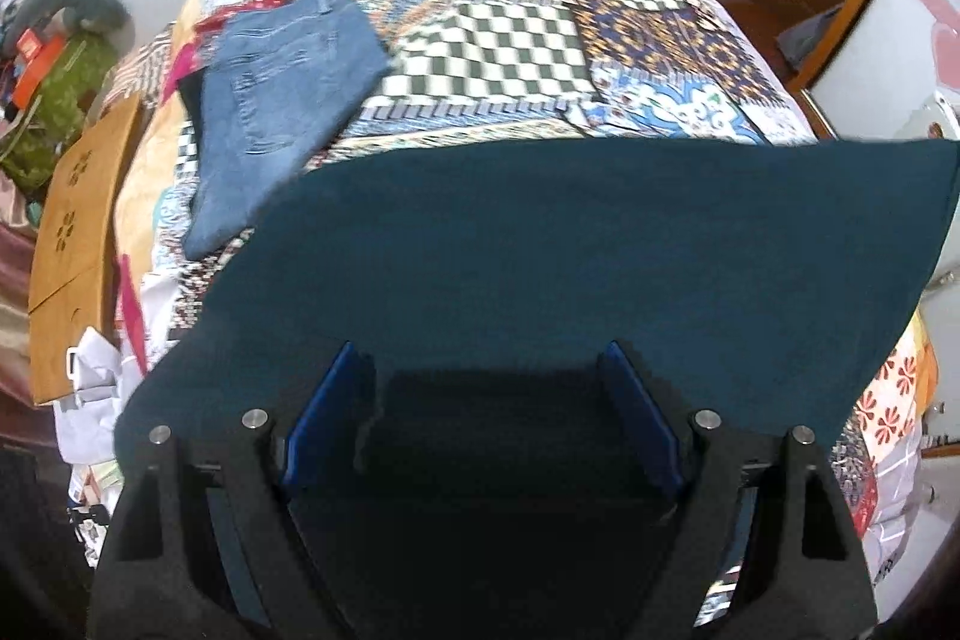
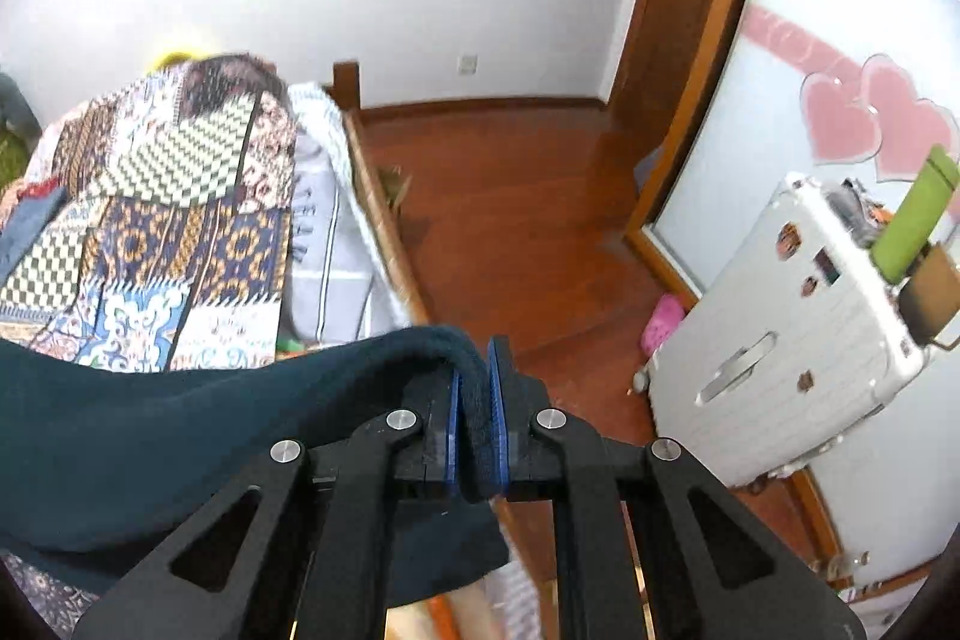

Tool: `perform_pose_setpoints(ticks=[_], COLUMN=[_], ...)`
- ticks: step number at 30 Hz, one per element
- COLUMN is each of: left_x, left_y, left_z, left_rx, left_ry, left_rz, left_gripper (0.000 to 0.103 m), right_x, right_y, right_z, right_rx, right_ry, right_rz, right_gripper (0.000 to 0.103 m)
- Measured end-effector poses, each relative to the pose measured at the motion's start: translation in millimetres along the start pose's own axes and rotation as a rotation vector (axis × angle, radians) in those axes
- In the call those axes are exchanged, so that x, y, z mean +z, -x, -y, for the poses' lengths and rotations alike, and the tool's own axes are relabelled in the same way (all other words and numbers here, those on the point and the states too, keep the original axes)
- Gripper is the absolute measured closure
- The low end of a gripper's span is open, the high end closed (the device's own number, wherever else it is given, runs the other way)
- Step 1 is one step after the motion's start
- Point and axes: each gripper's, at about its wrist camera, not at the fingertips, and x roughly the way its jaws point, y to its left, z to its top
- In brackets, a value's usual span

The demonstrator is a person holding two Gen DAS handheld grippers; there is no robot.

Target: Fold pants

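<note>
The right gripper is clamped on a thick rolled edge of the dark teal pants, the cloth pinched between its blue pads and draping away to the left over the near end of the bed. The left gripper stands with its jaws wide apart over the same teal pants; cloth lies below and between the blue fingers, but whether they touch it cannot be told. In the left wrist view the pants spread broad and flat, their far edge running straight across the patchwork bedspread, with open quilt beyond. A folded pair of blue jeans lies on the bedspread to the far left, apart from the teal cloth. Only the right wrist view shows the wooden floor beside the bed and a white suitcase standing near the wall on the right.
</note>
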Motion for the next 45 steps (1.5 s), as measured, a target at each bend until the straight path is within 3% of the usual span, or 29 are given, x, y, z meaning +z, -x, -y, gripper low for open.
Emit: perform_pose_setpoints(ticks=[4, 9, 14, 16, 21, 26, 29, 34, 39, 45], left_x=[-6, -11, -12, -13, -14, -15, -21, -42, -72, -104], left_y=[-8, -10, -8, -6, 11, 52, 75, 94, 88, 49], left_z=[18, 25, 20, 16, 0, -45, -84, -157, -233, -299], left_rx=[-0.016, 0.003, -0.008, -0.012, -0.018, 0.007, 0.043, 0.12, 0.142, 0.141], left_ry=[-0.023, -0.04, -0.02, -0.008, 0.026, 0.107, 0.172, 0.287, 0.412, 0.492], left_rz=[-0.024, -0.026, -0.023, -0.016, 0.036, 0.147, 0.2, 0.236, 0.205, 0.119], left_gripper=[0.02, 0.019, 0.019, 0.019, 0.019, 0.019, 0.019, 0.015, 0.015, 0.015], right_x=[-23, -72, -92, -96, -92, -60, -33, 11, 32, 37], right_y=[-19, -58, -57, -52, -35, -3, 18, 45, 48, 38], right_z=[-9, -2, 13, 21, 35, 13, -15, -95, -197, -328], right_rx=[-0.035, -0.044, -0.002, -0.003, -0.018, 0.008, 0.068, 0.219, 0.395, 0.536], right_ry=[0.058, 0.069, -0.009, -0.041, -0.093, -0.077, -0.055, 0.045, 0.167, 0.336], right_rz=[-0.038, -0.198, -0.276, -0.302, -0.317, -0.219, -0.139, -0.024, -0.016, -0.055], right_gripper=[0.095, 0.095, 0.077, 0.065, 0.063, 0.063, 0.063, 0.051, 0.051, 0.051])
